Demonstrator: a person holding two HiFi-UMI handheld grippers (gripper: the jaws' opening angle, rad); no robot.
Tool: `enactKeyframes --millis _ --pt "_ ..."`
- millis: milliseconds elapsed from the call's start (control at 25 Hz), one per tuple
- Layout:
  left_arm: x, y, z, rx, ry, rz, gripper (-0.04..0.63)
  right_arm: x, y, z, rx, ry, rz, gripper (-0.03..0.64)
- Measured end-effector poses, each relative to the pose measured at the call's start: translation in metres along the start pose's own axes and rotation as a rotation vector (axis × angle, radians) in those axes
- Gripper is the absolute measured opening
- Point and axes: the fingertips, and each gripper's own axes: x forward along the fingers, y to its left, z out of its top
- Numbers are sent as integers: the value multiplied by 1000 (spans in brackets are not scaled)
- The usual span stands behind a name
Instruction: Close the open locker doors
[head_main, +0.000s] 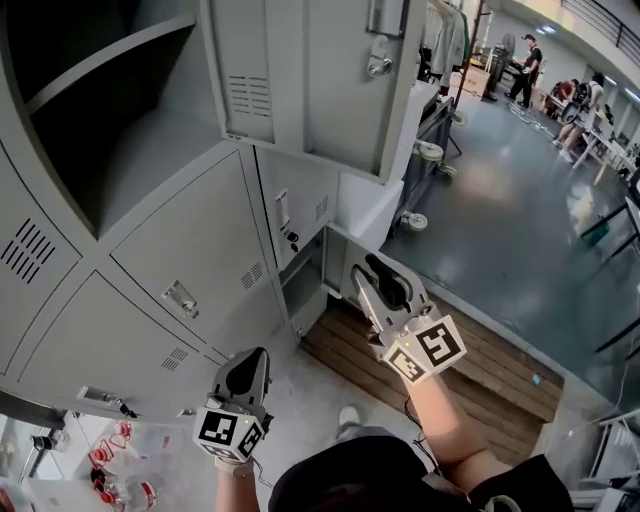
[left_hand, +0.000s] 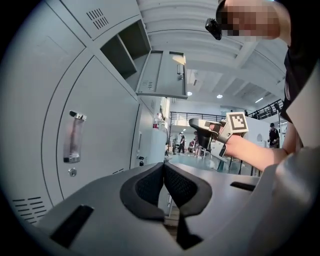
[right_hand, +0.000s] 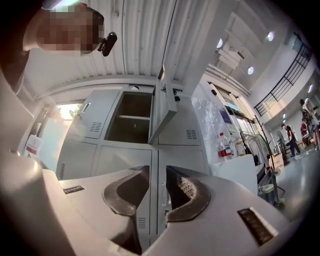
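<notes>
Left tongs (left_hand: 163, 170) pressed together, empty | right tongs (right_hand: 157, 177) spread, nothing between | 1 upper locker door (head_main: 310, 80) stands open, compartment (head_main: 75, 115) exposed | both tongs apart from door

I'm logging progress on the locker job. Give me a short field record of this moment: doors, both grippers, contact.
open door: upper locker door, swung out from its compartment
lower doors: closed
left gripper: jaws together, holding nothing
right gripper: jaws apart, nothing between them
contact: neither gripper touches the open door
task: not yet done
</notes>
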Motion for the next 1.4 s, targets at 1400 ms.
enactKeyframes --millis 1400 --pt "9 22 33 3 -38 193 20 64 13 111 -94 -304 258 158"
